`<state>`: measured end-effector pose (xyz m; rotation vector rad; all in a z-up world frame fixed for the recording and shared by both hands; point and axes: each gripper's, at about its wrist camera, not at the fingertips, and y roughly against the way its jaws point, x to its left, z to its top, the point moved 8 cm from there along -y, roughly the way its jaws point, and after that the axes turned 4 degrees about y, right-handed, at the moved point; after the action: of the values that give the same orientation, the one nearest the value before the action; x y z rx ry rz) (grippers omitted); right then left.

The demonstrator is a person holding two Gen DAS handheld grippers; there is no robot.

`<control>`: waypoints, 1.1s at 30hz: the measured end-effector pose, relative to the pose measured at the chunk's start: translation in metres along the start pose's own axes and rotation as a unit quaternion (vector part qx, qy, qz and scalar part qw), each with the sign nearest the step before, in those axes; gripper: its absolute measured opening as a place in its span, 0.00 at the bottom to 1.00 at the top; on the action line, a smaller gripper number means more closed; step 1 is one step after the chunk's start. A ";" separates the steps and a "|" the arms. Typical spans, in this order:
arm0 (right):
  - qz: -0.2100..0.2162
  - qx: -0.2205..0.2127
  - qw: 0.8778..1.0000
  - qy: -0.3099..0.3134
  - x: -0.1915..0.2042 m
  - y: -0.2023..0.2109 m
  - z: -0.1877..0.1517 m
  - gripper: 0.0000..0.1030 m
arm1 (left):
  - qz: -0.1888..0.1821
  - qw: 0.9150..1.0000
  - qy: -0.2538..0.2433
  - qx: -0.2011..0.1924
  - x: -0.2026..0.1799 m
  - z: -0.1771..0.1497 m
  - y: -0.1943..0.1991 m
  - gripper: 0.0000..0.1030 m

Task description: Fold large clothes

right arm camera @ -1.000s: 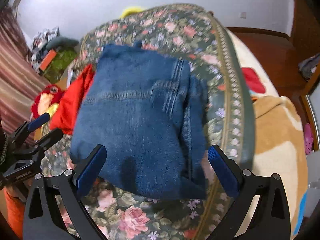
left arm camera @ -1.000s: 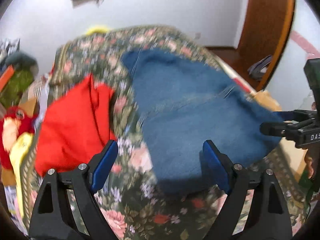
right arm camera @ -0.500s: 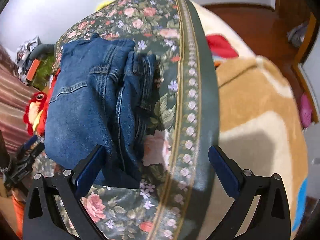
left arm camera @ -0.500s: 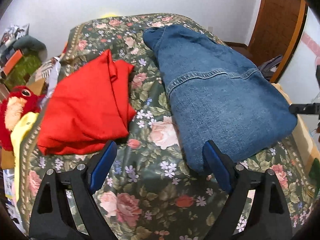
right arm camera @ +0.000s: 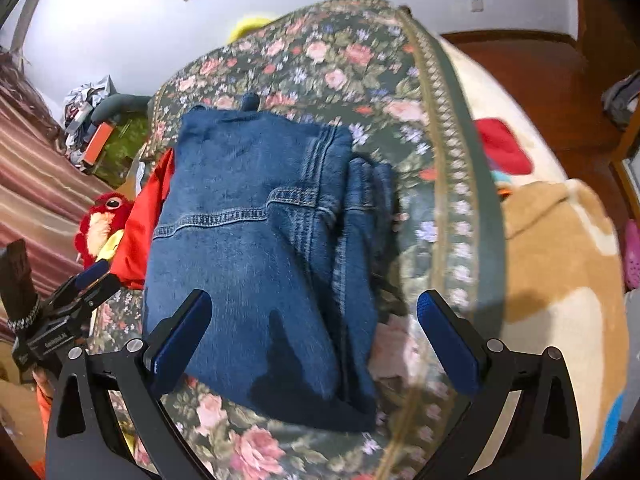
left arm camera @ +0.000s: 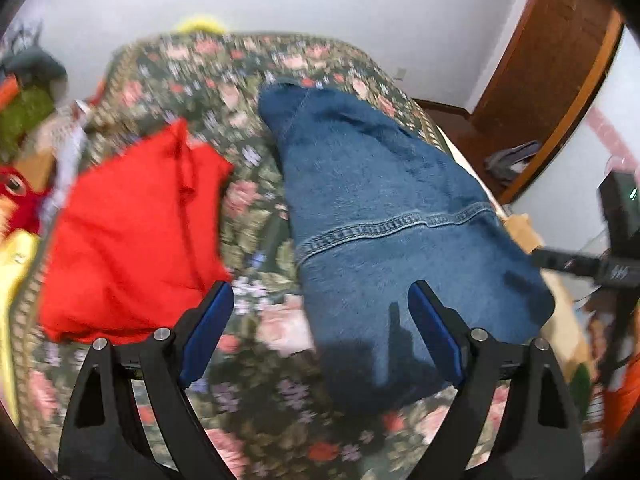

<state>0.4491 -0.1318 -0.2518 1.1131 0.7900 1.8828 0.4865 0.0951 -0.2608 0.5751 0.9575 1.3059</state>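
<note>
Bed (right arm camera: pixel 452 216) under floral green coverlet (left arm camera: pixel 248 392) with patterned border, central. White wall (left arm camera: pixel 320 4) at far side. Brown wooden door (left arm camera: pixel 560 48) far right; dark wood floor (right arm camera: pixel 520 56) beside it. Striped reddish curtain (right arm camera: pixel 28 200) left. Tan-and-cream blanket (right arm camera: pixel 560 280) on bed's right side.

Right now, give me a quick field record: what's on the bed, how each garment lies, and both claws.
surface: floral bedspread
jeans: folded, flat on the bedspread
red garment: folded, to the left of the jeans in the left wrist view, apart from them
left claw: open, empty, above the jeans' near edge
right claw: open, empty, over the jeans
plush toy: red, beyond the bed's left edge
</note>
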 end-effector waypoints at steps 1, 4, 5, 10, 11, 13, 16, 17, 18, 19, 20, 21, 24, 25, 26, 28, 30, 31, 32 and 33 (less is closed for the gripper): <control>0.005 0.009 1.000 -0.002 0.000 -0.009 0.001 0.99 | -0.013 1.000 0.011 0.012 0.001 0.001 -0.009 0.86; 0.008 0.032 0.999 -0.012 -0.006 -0.028 0.001 0.99 | -0.060 0.995 0.051 0.059 0.003 0.001 -0.037 0.86; 0.008 0.037 0.999 -0.017 -0.010 -0.033 0.002 0.99 | -0.079 0.992 0.067 0.078 0.005 0.000 -0.047 0.86; 0.013 0.068 0.997 -0.015 -0.032 -0.058 0.006 1.00 | -0.118 0.980 0.114 0.111 0.009 0.002 -0.079 0.95; 0.030 0.074 0.997 -0.021 -0.035 -0.062 0.007 1.00 | -0.122 0.979 0.122 0.113 0.010 0.003 -0.084 0.96; 0.060 0.089 0.993 -0.046 -0.043 -0.070 0.008 1.00 | -0.136 0.973 0.144 0.122 0.012 0.005 -0.095 0.96; 0.084 0.100 0.989 -0.068 -0.046 -0.078 0.010 1.00 | -0.141 0.971 0.146 0.124 0.011 0.010 -0.102 0.97; 0.086 0.099 0.989 -0.069 -0.045 -0.078 0.010 1.00 | -0.141 0.972 0.142 0.123 0.009 0.011 -0.103 0.98; 0.087 0.097 0.989 -0.068 -0.044 -0.078 0.012 1.00 | -0.142 0.972 0.138 0.123 0.007 0.012 -0.104 0.98; 0.087 0.095 0.989 -0.066 -0.043 -0.078 0.013 1.00 | -0.143 0.972 0.139 0.123 0.006 0.013 -0.105 0.98; 0.089 0.093 0.990 -0.064 -0.040 -0.078 0.015 1.00 | -0.145 0.972 0.140 0.124 0.004 0.014 -0.106 0.98; 0.092 0.090 0.990 -0.064 -0.038 -0.079 0.017 1.00 | -0.149 0.970 0.142 0.126 0.002 0.017 -0.108 0.98; 0.105 0.085 0.988 -0.069 -0.034 -0.085 0.026 0.99 | -0.172 0.964 0.154 0.132 -0.003 0.022 -0.112 0.98; 0.107 0.083 0.988 -0.071 -0.032 -0.086 0.027 0.91 | -0.180 0.961 0.162 0.133 -0.004 0.023 -0.113 0.98; 0.115 0.081 0.987 -0.073 -0.031 -0.086 0.028 0.86 | -0.189 0.958 0.169 0.135 -0.005 0.023 -0.114 0.97; 0.131 0.082 0.984 -0.082 -0.027 -0.085 0.028 0.70 | -0.211 0.950 0.181 0.144 -0.009 0.023 -0.115 0.94; 0.146 0.084 0.981 -0.093 -0.023 -0.083 0.028 0.61 | -0.200 0.952 0.181 0.145 -0.007 0.021 -0.114 0.81; 0.143 0.081 0.982 -0.097 -0.022 -0.082 0.029 0.55 | -0.195 0.953 0.181 0.147 -0.006 0.020 -0.111 0.78; 0.139 0.078 0.983 -0.096 -0.020 -0.079 0.030 0.53 | -0.193 0.953 0.180 0.149 -0.005 0.019 -0.108 0.69; 0.133 0.075 0.984 -0.091 -0.017 -0.076 0.031 0.48 | -0.196 0.953 0.179 0.149 -0.006 0.019 -0.102 0.61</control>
<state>0.5059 -0.1057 -0.3075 1.5255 0.7158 1.9258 0.5576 0.0707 -0.3330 0.3531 1.5034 0.9257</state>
